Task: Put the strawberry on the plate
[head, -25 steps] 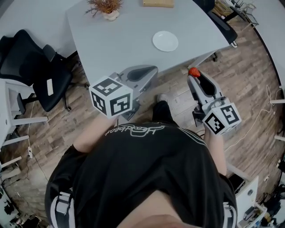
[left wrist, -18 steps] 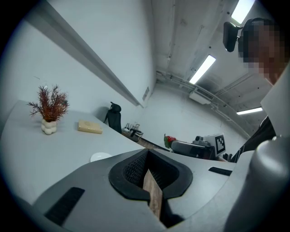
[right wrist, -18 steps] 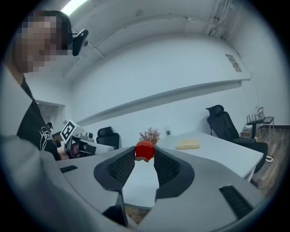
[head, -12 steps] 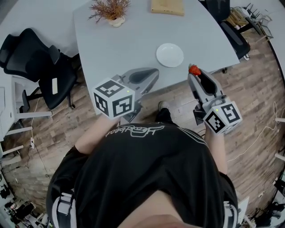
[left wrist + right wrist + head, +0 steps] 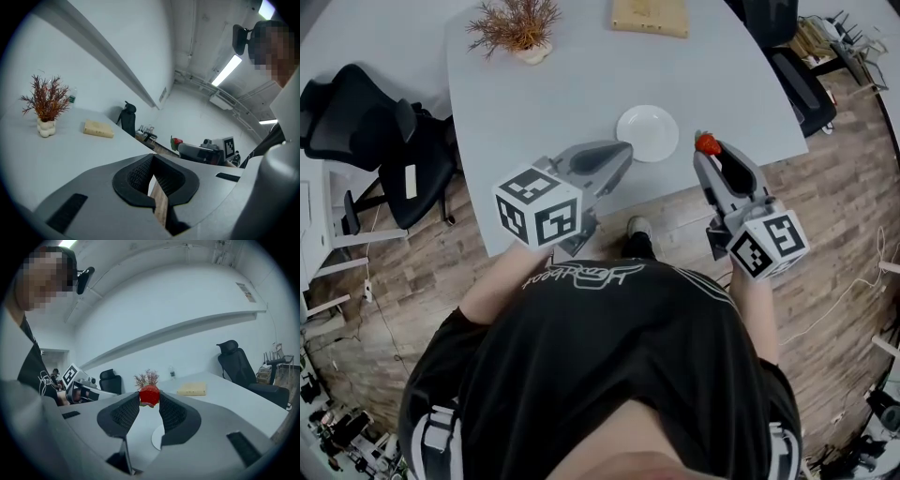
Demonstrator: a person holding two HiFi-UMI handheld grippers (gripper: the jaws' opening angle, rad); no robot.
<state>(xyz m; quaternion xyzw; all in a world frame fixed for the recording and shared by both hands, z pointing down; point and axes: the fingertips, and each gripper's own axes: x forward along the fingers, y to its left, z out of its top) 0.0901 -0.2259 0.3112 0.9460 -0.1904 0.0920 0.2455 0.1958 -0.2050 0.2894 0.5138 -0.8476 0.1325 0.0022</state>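
Note:
A red strawberry is pinched between the tips of my right gripper, which is shut on it. It hangs above the grey table near the front edge, just right of the white plate. In the right gripper view the strawberry sits between the dark pads, with the plate below and beyond the right gripper. My left gripper is shut and empty, its tip just left of the plate. The left gripper view shows its pads meeting and the strawberry off to the right.
A dried plant in a white vase and a tan book stand at the table's far side. Black office chairs stand at the left and at the far right. Wooden floor lies under me.
Both grippers have moved forward over the table's front edge. The plate, which lay well ahead of them, now lies between their tips. The strawberry stays gripped.

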